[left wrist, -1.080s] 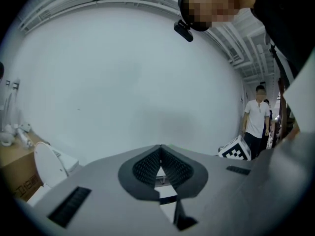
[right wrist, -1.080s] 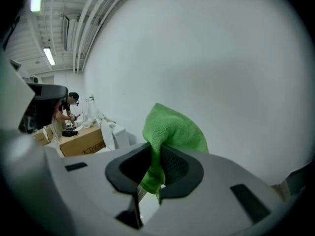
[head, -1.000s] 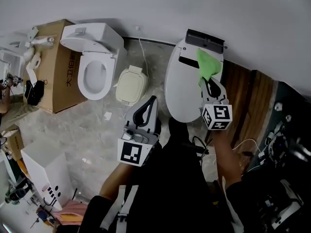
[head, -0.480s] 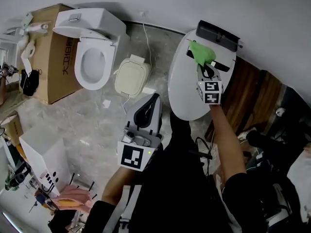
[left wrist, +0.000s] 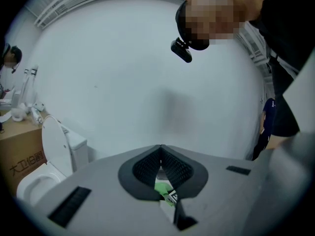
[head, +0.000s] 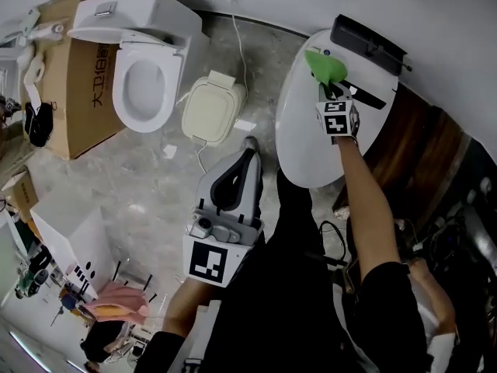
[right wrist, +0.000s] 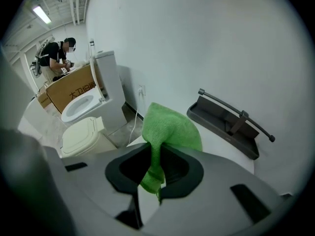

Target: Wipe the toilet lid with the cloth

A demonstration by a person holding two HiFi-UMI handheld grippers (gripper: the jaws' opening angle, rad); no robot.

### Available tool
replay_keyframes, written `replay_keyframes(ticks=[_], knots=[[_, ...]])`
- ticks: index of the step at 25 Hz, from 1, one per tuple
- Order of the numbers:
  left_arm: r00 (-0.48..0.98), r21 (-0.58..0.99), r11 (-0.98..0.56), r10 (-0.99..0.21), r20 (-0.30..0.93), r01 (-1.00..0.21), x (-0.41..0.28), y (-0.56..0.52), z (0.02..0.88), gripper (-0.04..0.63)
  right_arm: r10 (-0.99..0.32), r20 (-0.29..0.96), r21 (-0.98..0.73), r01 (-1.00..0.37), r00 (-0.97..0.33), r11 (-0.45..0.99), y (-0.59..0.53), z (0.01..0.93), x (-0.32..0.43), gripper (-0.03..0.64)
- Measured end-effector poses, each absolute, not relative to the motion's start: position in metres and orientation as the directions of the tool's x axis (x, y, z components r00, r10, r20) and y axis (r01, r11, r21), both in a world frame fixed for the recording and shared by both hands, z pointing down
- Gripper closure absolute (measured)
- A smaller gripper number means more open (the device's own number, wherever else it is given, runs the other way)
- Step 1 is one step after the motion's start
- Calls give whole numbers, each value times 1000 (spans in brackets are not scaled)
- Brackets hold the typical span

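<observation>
- Wiping looks like the step in hand. In the head view the right gripper [head: 331, 92] is reached out over the far end of the white oval toilet lid [head: 304, 150], and the green fluffy cloth [head: 325, 64] sticks out past its fingers, close to the black bar-shaped fitting [head: 370, 43] at the rear of the lid. The left gripper [head: 247, 151] hangs over the grey floor, well apart from the lid and taking no part in the work. A second white toilet with open seat [head: 141, 84] and a beige square lid [head: 213, 109] stand to the left.
- Left gripper view: the fingers of the left gripper [left wrist: 160, 154] are pressed together at the tips with nothing between them, and they point at the plain white wall.
- Right gripper view: the fingers of the right gripper [right wrist: 156, 157] pinch a fold of the cloth [right wrist: 170, 127]. The bigger part is bunched beyond them, and a small tail hangs on the near side. The lid [right wrist: 219, 142] and the black fitting [right wrist: 227, 120] lie just behind the cloth. I cannot tell if the cloth touches the lid.
- Next move, in my judgement: lower the cloth so it lies flat against the lid, then pull it along the lid towards the near end. Most of the lid looks not yet covered.
</observation>
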State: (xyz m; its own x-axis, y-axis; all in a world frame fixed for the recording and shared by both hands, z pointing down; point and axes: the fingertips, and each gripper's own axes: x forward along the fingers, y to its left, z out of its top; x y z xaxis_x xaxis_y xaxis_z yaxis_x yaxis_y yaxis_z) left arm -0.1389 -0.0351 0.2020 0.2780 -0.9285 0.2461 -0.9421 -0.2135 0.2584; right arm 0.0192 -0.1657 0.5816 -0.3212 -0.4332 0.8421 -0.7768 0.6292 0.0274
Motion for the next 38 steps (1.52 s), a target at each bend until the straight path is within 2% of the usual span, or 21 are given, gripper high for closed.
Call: replay_keyframes(ticks=[7, 19, 25, 38], knots=[[283, 264, -214, -923, 262, -941, -146, -41, 220, 594, -352, 900, 59, -729, -257, 682, -161, 631, 7, 549], [293, 266, -219, -914, 281, -939, -160, -31, 237, 594, -311, 930, 76, -724, -196, 685, -153, 669, -9, 549], [300, 274, -221, -908, 292, -936, -164, -21, 244, 592, -257, 943, 102, -553, -212, 827, -125, 674, -26, 549], [345, 287, -266, -897, 275, -920, -167, -14, 254, 594, -211, 949, 99, -417, -233, 904, -56, 688, -46, 551]])
